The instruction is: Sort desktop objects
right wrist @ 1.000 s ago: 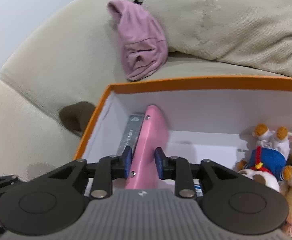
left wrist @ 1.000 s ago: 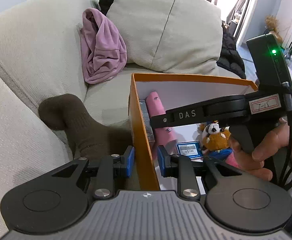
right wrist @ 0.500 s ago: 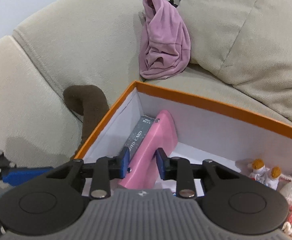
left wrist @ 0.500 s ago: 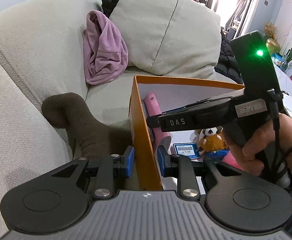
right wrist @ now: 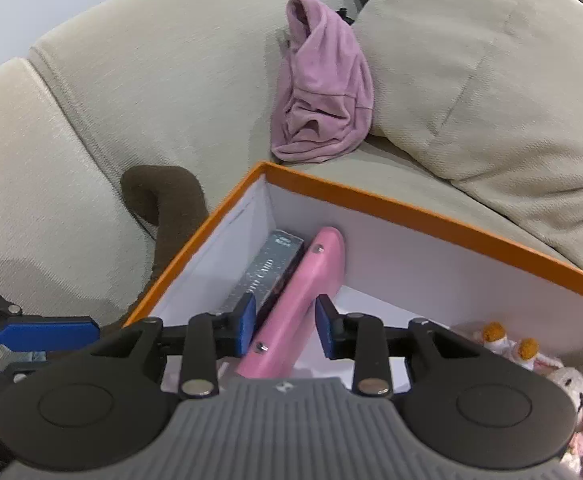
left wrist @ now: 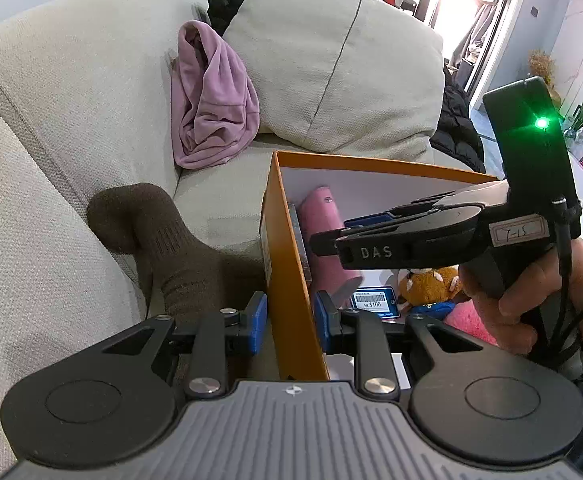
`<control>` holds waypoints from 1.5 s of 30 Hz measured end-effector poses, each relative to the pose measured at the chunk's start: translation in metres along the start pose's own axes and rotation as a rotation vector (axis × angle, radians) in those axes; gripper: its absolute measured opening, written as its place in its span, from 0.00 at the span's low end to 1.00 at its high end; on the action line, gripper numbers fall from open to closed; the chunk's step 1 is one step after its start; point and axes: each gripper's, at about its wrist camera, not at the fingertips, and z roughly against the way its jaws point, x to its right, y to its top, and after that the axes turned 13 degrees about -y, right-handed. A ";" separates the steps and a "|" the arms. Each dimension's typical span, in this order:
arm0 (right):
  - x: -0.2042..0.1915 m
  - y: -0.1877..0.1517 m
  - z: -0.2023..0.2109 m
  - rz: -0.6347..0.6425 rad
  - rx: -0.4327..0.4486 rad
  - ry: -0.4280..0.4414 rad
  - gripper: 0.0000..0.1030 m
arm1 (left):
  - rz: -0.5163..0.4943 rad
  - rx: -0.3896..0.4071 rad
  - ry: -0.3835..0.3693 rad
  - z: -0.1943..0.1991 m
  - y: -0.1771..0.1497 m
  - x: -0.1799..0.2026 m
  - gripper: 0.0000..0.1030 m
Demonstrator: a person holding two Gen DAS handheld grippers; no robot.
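An orange box (left wrist: 371, 168) with white inside walls sits on a beige sofa. My left gripper (left wrist: 289, 322) is shut on the box's left wall, one blue pad outside and one inside. Inside, a pink case (right wrist: 303, 292) leans on a grey card pack (right wrist: 267, 268) that stands against that wall. My right gripper (right wrist: 285, 326) straddles the pink case and its jaws are opening; white shows between the case and the right pad. In the left wrist view the right gripper (left wrist: 323, 240), held by a hand, reaches over the pink case (left wrist: 323, 232).
Plush toys (left wrist: 427, 284) and a blue barcode card (left wrist: 375, 302) lie in the box's right part. A brown sock (left wrist: 159, 240) lies left of the box. A mauve garment (left wrist: 215, 104) and a large cushion (left wrist: 331, 64) rest against the sofa back.
The right gripper has rolled, so the box now looks tilted in its view, and its pads have parted from the pink case. The left gripper has stayed on the box wall.
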 end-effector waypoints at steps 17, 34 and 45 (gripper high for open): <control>0.015 -0.005 -0.001 -0.020 -0.059 -0.121 0.39 | 0.003 0.002 -0.001 0.000 -0.001 0.000 0.28; -0.040 -0.011 -0.048 0.261 -0.262 -0.299 0.67 | 0.003 0.005 -0.001 0.002 -0.001 -0.001 0.28; 0.014 -0.011 0.001 0.017 -0.209 -0.114 0.11 | 0.001 0.011 0.000 0.003 -0.001 0.000 0.28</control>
